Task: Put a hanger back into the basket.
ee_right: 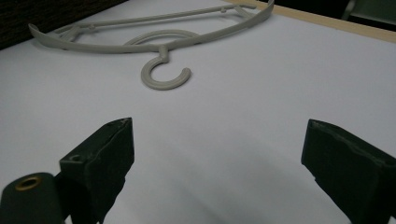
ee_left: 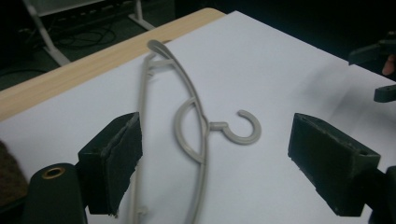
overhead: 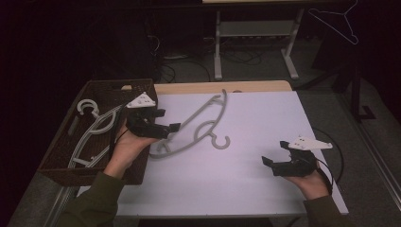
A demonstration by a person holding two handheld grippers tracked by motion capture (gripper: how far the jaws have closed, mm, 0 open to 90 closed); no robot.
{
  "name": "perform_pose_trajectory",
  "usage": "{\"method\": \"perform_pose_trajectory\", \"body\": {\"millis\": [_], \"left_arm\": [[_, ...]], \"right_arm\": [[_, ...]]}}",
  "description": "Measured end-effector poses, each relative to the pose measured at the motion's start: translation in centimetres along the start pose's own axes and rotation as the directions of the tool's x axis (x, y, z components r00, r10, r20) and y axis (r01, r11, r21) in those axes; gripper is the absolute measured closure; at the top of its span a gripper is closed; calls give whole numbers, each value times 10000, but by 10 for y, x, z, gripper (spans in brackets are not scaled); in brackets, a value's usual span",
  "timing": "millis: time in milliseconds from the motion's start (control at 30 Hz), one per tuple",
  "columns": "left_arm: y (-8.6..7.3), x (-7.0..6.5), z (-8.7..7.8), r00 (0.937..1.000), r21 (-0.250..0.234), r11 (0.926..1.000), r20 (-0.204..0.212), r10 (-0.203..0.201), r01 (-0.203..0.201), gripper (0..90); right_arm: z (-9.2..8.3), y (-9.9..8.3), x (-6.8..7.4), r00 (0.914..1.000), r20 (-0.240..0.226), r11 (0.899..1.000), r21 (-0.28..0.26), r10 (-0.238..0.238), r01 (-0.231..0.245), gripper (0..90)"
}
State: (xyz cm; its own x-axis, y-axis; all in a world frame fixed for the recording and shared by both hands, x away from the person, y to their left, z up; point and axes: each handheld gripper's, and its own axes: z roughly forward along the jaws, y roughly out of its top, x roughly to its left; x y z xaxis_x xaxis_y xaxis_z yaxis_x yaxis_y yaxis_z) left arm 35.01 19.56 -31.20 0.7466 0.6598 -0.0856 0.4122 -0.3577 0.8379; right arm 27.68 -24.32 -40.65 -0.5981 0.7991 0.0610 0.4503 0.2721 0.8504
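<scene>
High view: grey hanger (overhead: 198,125) mid-sheet, well clear of table edge (overhead: 222,87).

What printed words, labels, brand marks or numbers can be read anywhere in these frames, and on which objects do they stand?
None: no readable text in any view.
Grey hanger on the white table sheet: plain, no mark visible.
Hangers in the brown basket: no lettering visible.
Left hand-held gripper and right hand-held gripper, both open: grey plates and black jaws carry no legible label.
Dark background: too dim to make out any sign.
</scene>
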Motion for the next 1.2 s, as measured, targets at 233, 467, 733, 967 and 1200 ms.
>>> {"method": "perform_pose_trajectory", "body": {"millis": [233, 467, 733, 967, 1200], "left_arm": [[-10, -12, 24, 9997, 289, 9995, 206, 131, -137, 259], [-28, -10, 44, 9999, 724, 9973, 113, 96, -104, 604], [-50, -1, 71, 9994, 1484, 9889, -322, 97, -49, 900], [-64, 6, 88, 9957, 1840, 9826, -926, -91, 261, 900], [-72, 14, 99, 9903, 2360, 9716, -1377, 186, 146, 900]], "right_arm": [[2, 1, 2, 9999, -101, 10000, 36, -24, 25, 92], [3, 1, 3, 9998, -197, 10000, 18, -49, 49, 92], [3, 1, 2, 9997, -224, 10000, 19, -5, 6, 92], [3, 0, 2, 9997, -240, 10000, 22, -16, 17, 92], [4, 0, 3, 9996, -276, 10000, 30, -88, 89, 92]]}}
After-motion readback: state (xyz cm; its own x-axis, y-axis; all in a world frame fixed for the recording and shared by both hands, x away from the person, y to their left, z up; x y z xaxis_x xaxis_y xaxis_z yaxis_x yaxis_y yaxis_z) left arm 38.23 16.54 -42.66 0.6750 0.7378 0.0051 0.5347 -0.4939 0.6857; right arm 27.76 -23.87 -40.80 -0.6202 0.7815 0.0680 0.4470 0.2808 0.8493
